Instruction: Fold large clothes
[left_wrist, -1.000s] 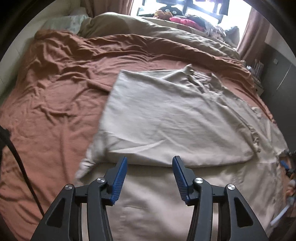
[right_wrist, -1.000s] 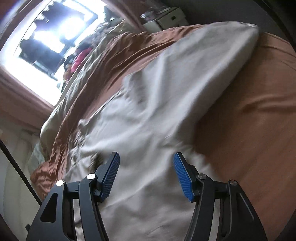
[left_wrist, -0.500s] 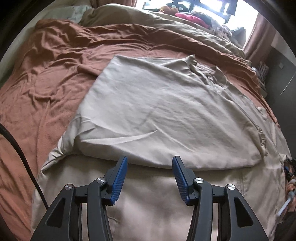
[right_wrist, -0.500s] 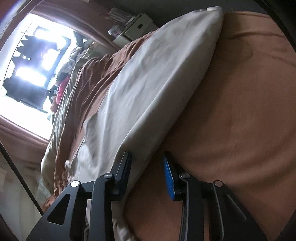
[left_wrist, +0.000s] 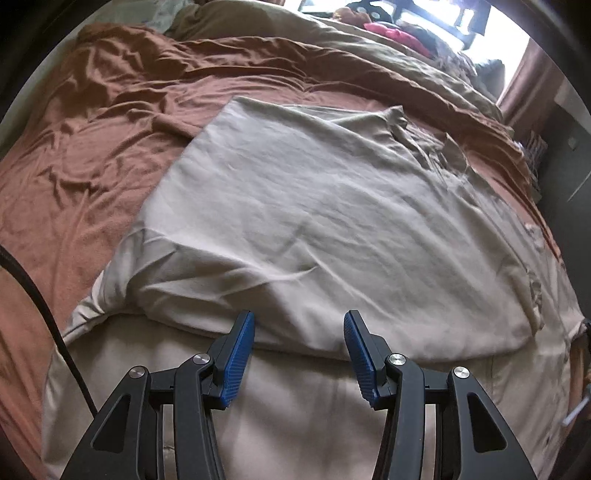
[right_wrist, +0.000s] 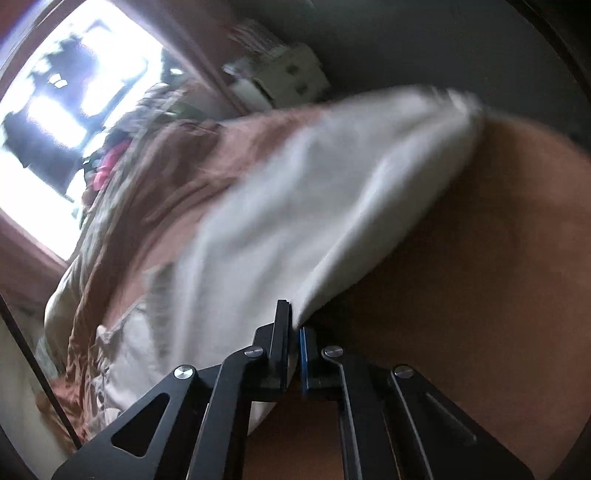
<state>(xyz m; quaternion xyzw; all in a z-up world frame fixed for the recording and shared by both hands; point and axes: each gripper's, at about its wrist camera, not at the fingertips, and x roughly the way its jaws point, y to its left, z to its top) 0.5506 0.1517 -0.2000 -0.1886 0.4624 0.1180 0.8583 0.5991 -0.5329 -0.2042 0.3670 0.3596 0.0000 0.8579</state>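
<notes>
The left gripper (left_wrist: 299, 350) points steeply down, level across its two arms, its blue-padded fingers (left_wrist: 239, 356) standing well apart with nothing pinched between them. The right gripper (right_wrist: 293, 332) points less steeply down, and its jaws are pressed together on the near edge of the beige cloth (right_wrist: 314, 206), which passes between the pads. Its black linkage arms fold in close to the middle. No hand or sleeve shows in either view.

You have a plain beige garment (left_wrist: 295, 221) lying on a rust-brown bedspread (left_wrist: 92, 147), with an olive-tan duvet (left_wrist: 332, 48) behind it. Your left tool (left_wrist: 299, 350) is black with 2 ribbed blue pads (left_wrist: 240, 354). A pink-red item (left_wrist: 399, 35) shows by the window.
</notes>
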